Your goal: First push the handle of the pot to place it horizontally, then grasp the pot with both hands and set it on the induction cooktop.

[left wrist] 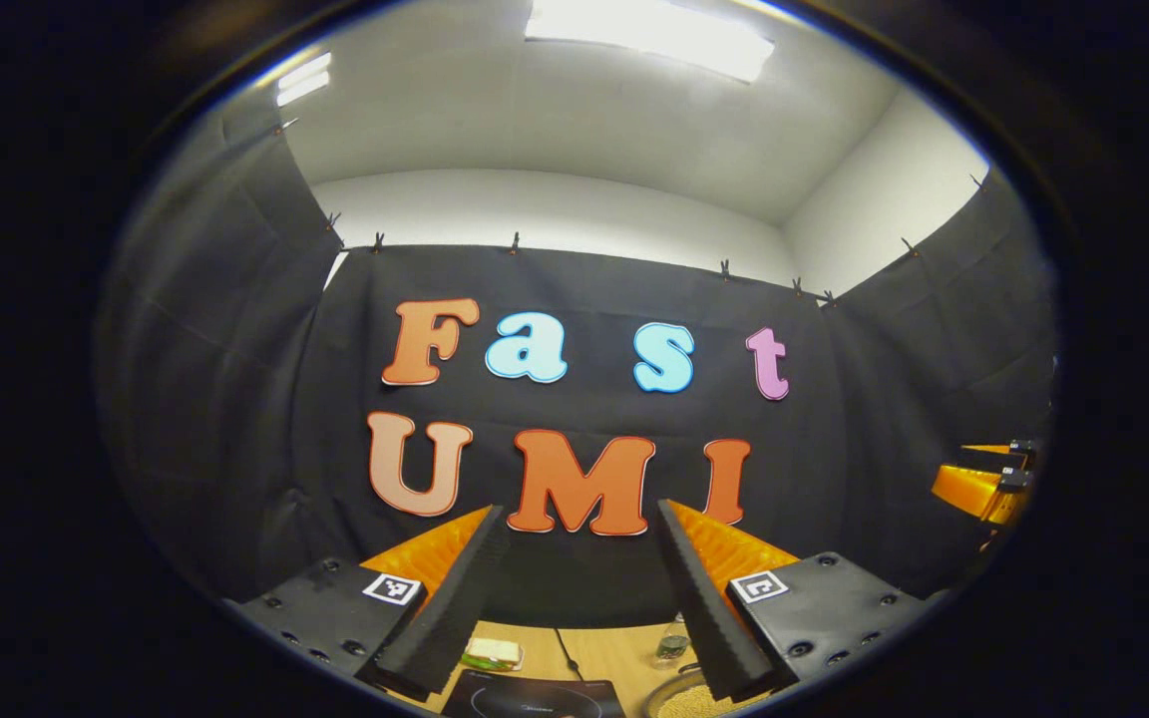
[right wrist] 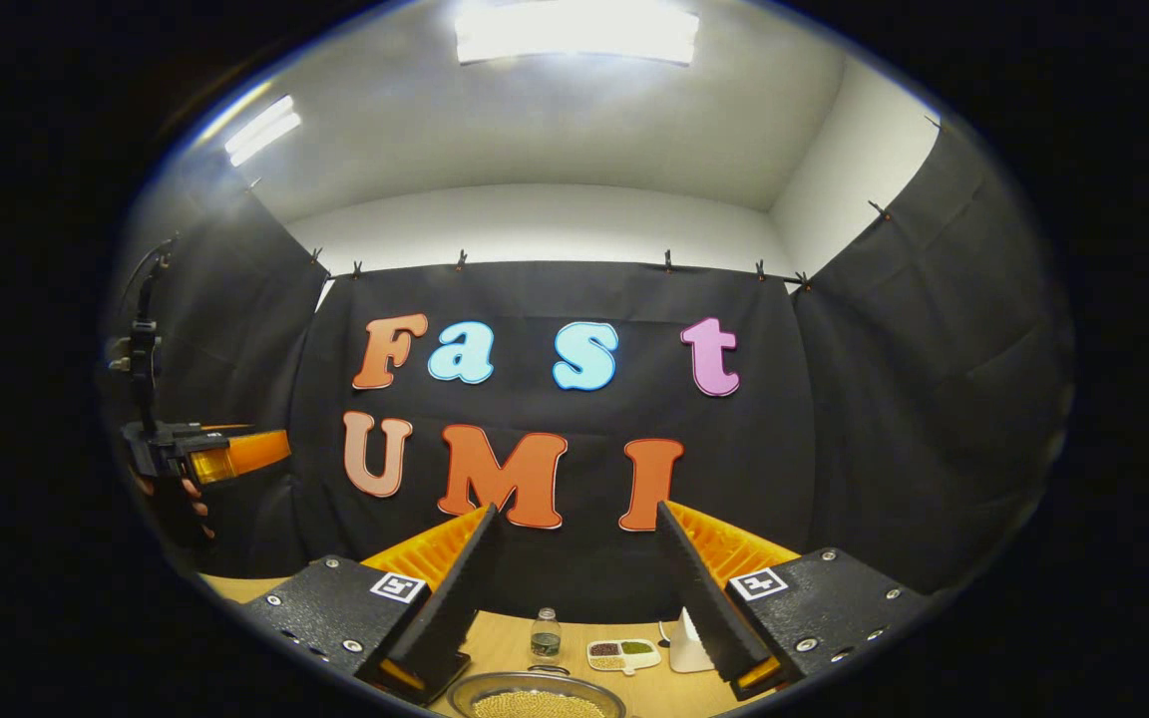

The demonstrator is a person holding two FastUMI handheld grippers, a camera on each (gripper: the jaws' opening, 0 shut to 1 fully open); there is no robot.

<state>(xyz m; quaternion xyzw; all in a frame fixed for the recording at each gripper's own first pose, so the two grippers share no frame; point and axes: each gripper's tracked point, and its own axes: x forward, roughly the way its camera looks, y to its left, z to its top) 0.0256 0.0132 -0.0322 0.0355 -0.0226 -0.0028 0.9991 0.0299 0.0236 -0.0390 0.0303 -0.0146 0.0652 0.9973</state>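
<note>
Both grippers — left gripper (left wrist: 579, 588) and right gripper (right wrist: 574, 588) — I hold aloft, fingers spread and empty, above the pot (right wrist: 537, 698) of yellowish grains by the bottle (right wrist: 546, 634) and a divided dish (right wrist: 624, 653) of beans.

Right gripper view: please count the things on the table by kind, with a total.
Pot: 1
Bottle: 1
Divided dish: 1
White thing, kind unclear: 1
Total: 4
</note>
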